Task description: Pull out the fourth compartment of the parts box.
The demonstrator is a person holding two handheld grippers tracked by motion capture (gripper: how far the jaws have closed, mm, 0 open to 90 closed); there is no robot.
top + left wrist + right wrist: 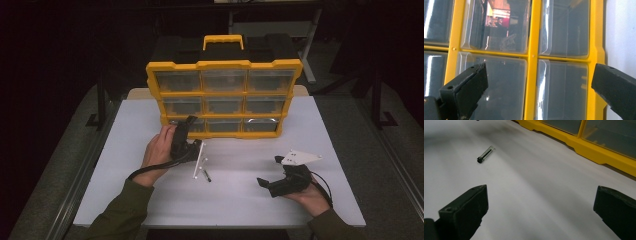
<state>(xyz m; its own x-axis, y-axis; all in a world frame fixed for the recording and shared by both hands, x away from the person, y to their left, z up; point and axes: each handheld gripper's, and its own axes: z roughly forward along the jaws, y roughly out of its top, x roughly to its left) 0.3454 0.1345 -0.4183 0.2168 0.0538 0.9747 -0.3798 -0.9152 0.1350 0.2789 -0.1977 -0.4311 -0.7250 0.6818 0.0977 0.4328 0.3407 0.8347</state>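
White table (240, 200) | left gripper (186, 131) jaws apart at organizer (224, 97) bottom-left drawer | right gripper (270, 172) jaws apart, bare tabletop around.

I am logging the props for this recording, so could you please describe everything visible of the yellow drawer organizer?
The yellow drawer organizer stands upright at the far side of the white table, with a yellow carry handle on top. Its yellow plastic frame holds nine clear-fronted drawers in three rows of three, all looking shut; contents are unclear. A dark body lies behind the frame. The left tool, jaws open, is at the bottom-left drawer; contact is unclear.
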